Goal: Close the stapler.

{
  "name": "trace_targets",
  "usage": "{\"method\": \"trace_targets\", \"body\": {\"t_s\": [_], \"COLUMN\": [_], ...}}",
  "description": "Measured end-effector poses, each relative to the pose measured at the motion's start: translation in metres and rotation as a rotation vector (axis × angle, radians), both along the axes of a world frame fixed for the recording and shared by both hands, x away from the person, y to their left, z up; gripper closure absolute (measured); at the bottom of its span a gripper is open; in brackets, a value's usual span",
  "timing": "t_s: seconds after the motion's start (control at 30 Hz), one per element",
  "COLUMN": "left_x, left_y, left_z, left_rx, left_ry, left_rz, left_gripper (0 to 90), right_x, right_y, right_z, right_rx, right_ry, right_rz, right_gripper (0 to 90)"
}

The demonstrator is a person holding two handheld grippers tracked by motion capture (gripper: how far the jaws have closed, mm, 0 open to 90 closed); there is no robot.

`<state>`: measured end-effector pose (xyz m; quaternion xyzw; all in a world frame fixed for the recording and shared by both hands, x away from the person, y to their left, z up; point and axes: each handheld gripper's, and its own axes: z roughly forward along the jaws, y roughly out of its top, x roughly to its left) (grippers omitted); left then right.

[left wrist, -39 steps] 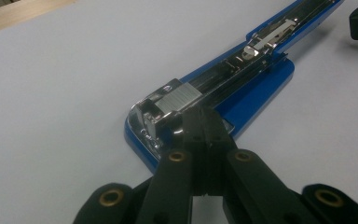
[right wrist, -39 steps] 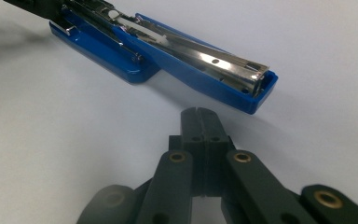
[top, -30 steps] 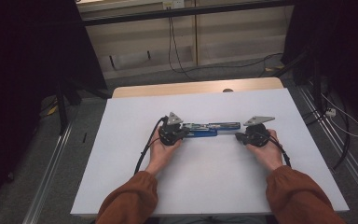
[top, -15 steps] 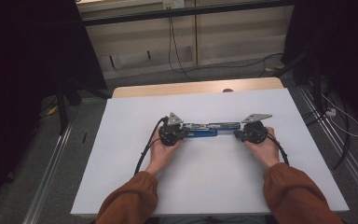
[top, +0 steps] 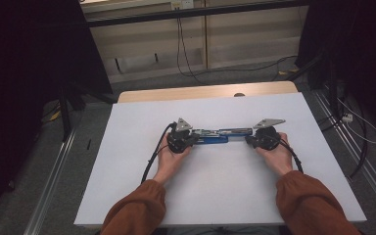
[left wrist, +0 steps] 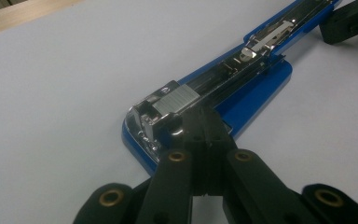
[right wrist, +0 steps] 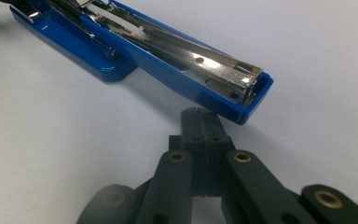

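Both closed tools [top: 192, 140] [top: 248, 141] flank the opened stapler [top: 215, 136].

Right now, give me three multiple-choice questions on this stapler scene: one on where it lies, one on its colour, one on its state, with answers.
1. Where does the stapler lie?
A. on the floor
B. on the white table top, between the left gripper and the right gripper
C. lifted in the air

2. What colour is its plastic body?
A. red
B. green
C. blue

3. What state is it in?
A. swung open flat, metal staple channel exposed
B. closed
C. in separate pieces

Answers: 1 B, the high view shows it flat on the top with a gripper at each end. 2 C, both gripper views show blue plastic. 3 A, the left gripper view shows staples bare in the channel.
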<state>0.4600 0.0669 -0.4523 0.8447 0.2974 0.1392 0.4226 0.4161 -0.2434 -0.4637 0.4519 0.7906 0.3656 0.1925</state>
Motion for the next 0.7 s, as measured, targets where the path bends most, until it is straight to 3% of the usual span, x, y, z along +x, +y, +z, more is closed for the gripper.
{"method": "trace_targets", "body": {"t_s": [0.07,0.33,0.63,0.7], "left_x": [-0.0012,-0.0003,-0.0003,-0.0011], "left_y": [-0.0007,-0.0003,-0.0004,-0.0007], "left_z": [0.0001,-0.0004,-0.0003,0.0001], "left_rx": [0.023,0.002,0.005,0.022], "left_ry": [-0.021,-0.008,-0.011,-0.021], "left_rz": [0.012,0.000,-0.002,0.011], "left_gripper": [90.0,90.0,90.0,90.0], "right_x": [0.0003,0.0004,0.0005,0.0004], "right_y": [-0.0003,-0.0005,0.0006,0.0015], "right_z": [-0.0001,-0.0003,-0.0005,-0.0004], "right_rx": [0.006,0.010,0.016,0.017], "right_ry": [0.002,0.002,-0.007,-0.012], "right_rz": [-0.004,-0.004,0.010,0.016], "right_gripper": [90.0,90.0,90.0,90.0]}}
